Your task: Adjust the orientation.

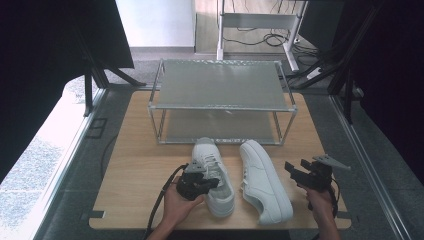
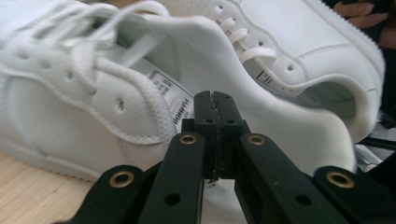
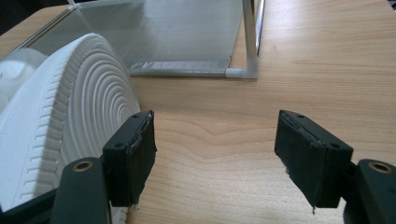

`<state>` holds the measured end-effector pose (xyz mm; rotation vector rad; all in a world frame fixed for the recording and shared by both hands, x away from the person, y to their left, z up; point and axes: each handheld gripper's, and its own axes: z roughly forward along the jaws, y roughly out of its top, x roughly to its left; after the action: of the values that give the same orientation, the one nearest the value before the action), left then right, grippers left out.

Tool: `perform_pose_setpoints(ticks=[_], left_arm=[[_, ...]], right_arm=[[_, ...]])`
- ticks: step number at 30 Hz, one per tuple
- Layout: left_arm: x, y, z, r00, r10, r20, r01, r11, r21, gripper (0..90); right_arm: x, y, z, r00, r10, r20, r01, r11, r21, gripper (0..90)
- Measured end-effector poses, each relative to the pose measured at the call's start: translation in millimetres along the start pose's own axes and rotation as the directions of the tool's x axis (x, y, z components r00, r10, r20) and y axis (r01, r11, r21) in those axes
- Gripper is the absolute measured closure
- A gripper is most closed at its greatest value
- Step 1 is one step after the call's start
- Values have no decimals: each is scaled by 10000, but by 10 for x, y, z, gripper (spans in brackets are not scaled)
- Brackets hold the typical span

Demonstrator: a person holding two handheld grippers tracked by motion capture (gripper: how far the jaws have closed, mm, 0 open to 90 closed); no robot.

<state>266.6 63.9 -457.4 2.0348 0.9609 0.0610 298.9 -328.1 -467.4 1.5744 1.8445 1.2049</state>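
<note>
High view: left shoe (image 1: pixel 214 175) upright, toe toward rack (image 1: pixel 222 100), long axis front-back; left hand-held gripper (image 1: pixel 202 182) clamped on its collar. Right hand-held gripper (image 1: pixel 295 172) agape, empty. Rack shelves bare.

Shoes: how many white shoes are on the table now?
2. The left shoe lies upright before the rack, its collar pinched by the left gripper. The right shoe lies tipped on its side beside it.
</note>
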Motion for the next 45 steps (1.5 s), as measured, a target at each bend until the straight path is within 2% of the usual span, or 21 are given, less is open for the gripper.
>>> perform_pose_setpoints(ticks=[4,8,14,18,22,24,25,26,27,30,31,33,34,35,36,37,38,41,42,43,45], left_arm=[[62,-42,-77,9996,-238,178,238,9997,17,900],[117,-70,-124,9995,-294,112,293,9995,78,900],[269,-105,-215,9975,-690,168,689,9976,33,900],[375,-118,-283,9957,-930,-7,930,9956,-56,900],[459,-125,-336,9930,-1178,123,1179,9929,-140,898],[477,-133,-353,9922,-1207,322,1214,9923,-228,867],[480,-124,-379,9899,-1252,660,1284,9906,-471,842],[480,-124,-379,9899,-1252,660,1284,9906,-471,832],[483,-119,-397,9880,-1290,848,1348,9886,-669,816],[489,-108,-466,9821,-1274,1390,1441,9826,-1173,774],[494,-88,-528,9792,-1122,1691,1382,9788,-1509,710],[499,-71,-573,9769,-1040,1865,1363,9760,-1699,681],[506,-53,-632,9833,-935,1561,1235,9729,-1953,597],[518,-47,-660,9880,-934,1230,1168,9729,-1994,568],[518,-47,-660,9880,-934,1230,1168,9729,-1994,548],[544,-47,-691,9914,-993,857,1151,9720,-2050,548],[572,-53,-713,9917,-1063,725,1196,9697,-2131,498],[665,-75,-786,9886,-1380,605,1489,9557,-2541,449],[704,-94,-837,9899,-1379,317,1413,9505,-2767,403],[704,-94,-837,9899,-1379,317,1413,9505,-2767,384],[728,-105,-874,9900,-1408,-52,1332,9477,-2899,376]], right_arm=[[-8,-2,2,10000,23,18,-23,10000,-14,290],[-4,1,-7,10000,-7,56,7,10000,-64,291],[-14,0,-6,10000,-25,63,25,10000,-49,292],[-20,1,-9,10000,-47,50,47,10000,-41,292],[-36,1,-14,10000,-8,69,9,10000,-48,292],[-39,2,-21,9999,-4,124,5,10000,-92,299],[-15,16,-50,9994,-116,317,130,9989,-448,313],[-15,16,-50,9994,-116,317,130,9989,-448,313],[18,45,-88,9996,-155,253,174,9970,-754,327],[44,65,-117,9995,-226,228,246,9956,-910,345],[54,74,-128,9996,-278,104,286,9956,-891,354],[55,75,-127,9996,-282,64,287,9958,-872,362],[55,76,-121,9996,-266,-2,265,9962,-834,373],[55,77,-120,9996,-267,7,267,9963,-817,378],[55,77,-120,9996,-267,7,267,9963,-817,378],[55,79,-121,9995,-301,-8,300,9965,-782,384],[60,86,-126,9994,-338,-85,330,9964,-782,395],[66,95,-135,9990,-416,-160,403,9962,-771,408],[75,100,-142,9987,-478,-159,465,9963,-728,418],[75,100,-142,9987,-478,-159,465,9963,-728,418],[82,103,-148,9986,-499,-169,486,9963,-711,429]])
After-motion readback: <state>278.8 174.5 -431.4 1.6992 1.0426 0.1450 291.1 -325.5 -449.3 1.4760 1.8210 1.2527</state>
